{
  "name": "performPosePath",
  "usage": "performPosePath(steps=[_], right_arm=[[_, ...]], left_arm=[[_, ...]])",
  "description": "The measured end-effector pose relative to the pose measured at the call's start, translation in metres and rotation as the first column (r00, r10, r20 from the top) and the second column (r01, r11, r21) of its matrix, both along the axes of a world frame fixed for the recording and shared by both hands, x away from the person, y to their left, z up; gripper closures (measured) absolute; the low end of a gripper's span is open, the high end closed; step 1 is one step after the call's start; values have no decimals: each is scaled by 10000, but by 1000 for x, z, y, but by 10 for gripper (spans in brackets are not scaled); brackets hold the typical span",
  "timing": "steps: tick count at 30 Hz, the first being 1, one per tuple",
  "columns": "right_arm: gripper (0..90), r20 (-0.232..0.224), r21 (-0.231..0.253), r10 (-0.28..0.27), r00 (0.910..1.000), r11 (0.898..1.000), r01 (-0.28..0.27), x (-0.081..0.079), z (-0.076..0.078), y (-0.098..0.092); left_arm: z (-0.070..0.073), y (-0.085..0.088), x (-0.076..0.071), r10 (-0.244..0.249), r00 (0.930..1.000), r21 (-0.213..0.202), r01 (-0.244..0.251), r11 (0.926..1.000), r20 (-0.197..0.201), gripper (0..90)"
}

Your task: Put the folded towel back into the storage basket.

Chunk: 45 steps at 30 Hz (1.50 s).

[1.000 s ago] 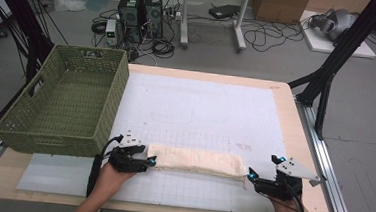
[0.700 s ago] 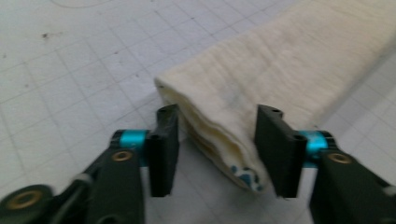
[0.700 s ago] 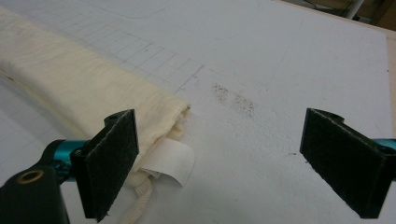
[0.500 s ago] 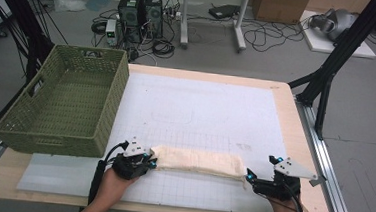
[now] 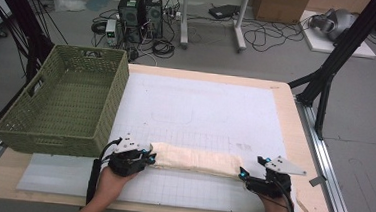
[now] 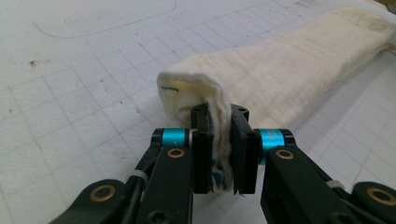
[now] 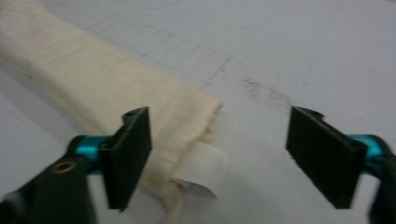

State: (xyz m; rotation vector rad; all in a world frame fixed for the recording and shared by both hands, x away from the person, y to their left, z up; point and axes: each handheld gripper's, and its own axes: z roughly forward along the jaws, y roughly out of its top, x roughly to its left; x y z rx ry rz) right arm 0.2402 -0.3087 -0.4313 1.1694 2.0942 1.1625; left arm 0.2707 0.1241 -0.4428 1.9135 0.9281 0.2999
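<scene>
Left gripper (image 6: 219,140) clamped on the near end of the folded cream towel (image 5: 195,159), jaws just closed, cloth pinched between pads. Right gripper (image 7: 219,158) wide apart, jaws just narrowing, towel's other end between them, untouched. Towel lies along front of white mat (image 5: 200,112), beside green basket (image 5: 66,102).

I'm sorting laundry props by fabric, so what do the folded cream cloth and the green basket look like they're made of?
The folded cream cloth looks like soft woven cotton, perhaps towelling: matte, with a fine ribbed weave, limp layered edges and a white label at one end. The green basket looks like woven wicker or moulded plastic imitating it: a dull olive lattice with handle cutouts. Which of the two I can't tell.
</scene>
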Motion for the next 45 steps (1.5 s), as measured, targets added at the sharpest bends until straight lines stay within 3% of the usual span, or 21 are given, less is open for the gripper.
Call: performPosePath(steps=[4,5,8,11,13,17,20,22,27,32,38,45], right_arm=[[426,-369,-307,571,9977,9978,-582,4,-5,16],[445,-527,-658,658,9964,9954,-692,5,-9,20],[503,-965,-814,795,9922,9928,-875,7,-15,23],[511,-1269,-506,710,9894,9957,-780,7,-17,21],[507,-1561,73,688,9853,9976,-685,8,-20,20],[567,-1478,-65,794,9858,9967,-812,7,-20,22],[733,-1467,-21,1141,9826,9933,-1156,5,-20,24],[773,-1396,-102,1250,9823,9918,-1276,3,-20,26],[788,-1469,-30,1284,9808,9915,-1302,3,-19,26],[793,-1469,-15,1225,9815,9923,-1241,3,-15,26],[793,-1026,420,1291,9863,9912,-1254,1,-6,19],[794,-429,924,1353,9899,9871,-1309,-1,8,12]], left_arm=[[-1,1,0,26,10000,75,-27,10000,59,804],[-1,1,1,2,10000,104,-3,9999,51,805],[-2,2,2,13,10000,134,-13,9999,17,806],[-2,2,2,9,10000,222,-10,9998,55,807],[-3,2,3,2,10000,297,-4,9996,68,807],[-4,2,3,-9,10000,367,7,9993,42,807],[-4,2,4,-17,10000,394,15,9992,37,808],[-5,2,4,-62,10000,477,64,9988,-51,808],[-6,3,5,-112,9999,402,116,9991,-97,813],[-2,5,4,-80,9998,103,78,9999,163,814],[5,9,4,-116,9994,-498,133,9987,341,818],[23,14,0,-303,9946,-1007,403,9941,989,820]])
